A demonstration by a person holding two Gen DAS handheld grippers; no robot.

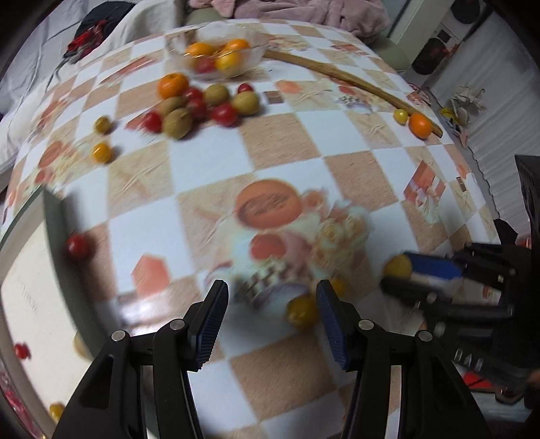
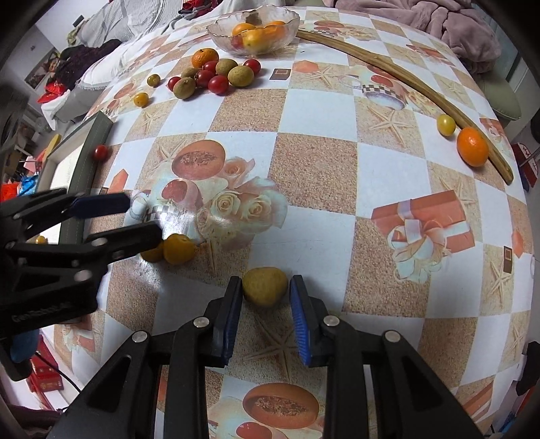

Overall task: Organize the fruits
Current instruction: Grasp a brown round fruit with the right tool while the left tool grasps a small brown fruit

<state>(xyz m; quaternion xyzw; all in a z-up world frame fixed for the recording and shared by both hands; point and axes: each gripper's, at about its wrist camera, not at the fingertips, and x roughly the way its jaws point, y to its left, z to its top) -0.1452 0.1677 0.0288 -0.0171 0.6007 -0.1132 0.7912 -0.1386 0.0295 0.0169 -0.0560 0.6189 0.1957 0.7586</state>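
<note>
fruit pick-up was under way: the right gripper point(image 2: 265, 297) had its fingers around a yellow-brown fruit point(image 2: 265, 285) on the worktop point(image 2: 337, 169), nearly pinching it. left gripper point(image 1: 271, 314) fingers stood spread, empty. next, likely lift toward the glass bowl point(image 2: 253, 30).

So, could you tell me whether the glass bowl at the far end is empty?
Not empty. The glass bowl holds several orange fruits and a red one, seen through its clear wall.

No legible text anywhere.
</note>
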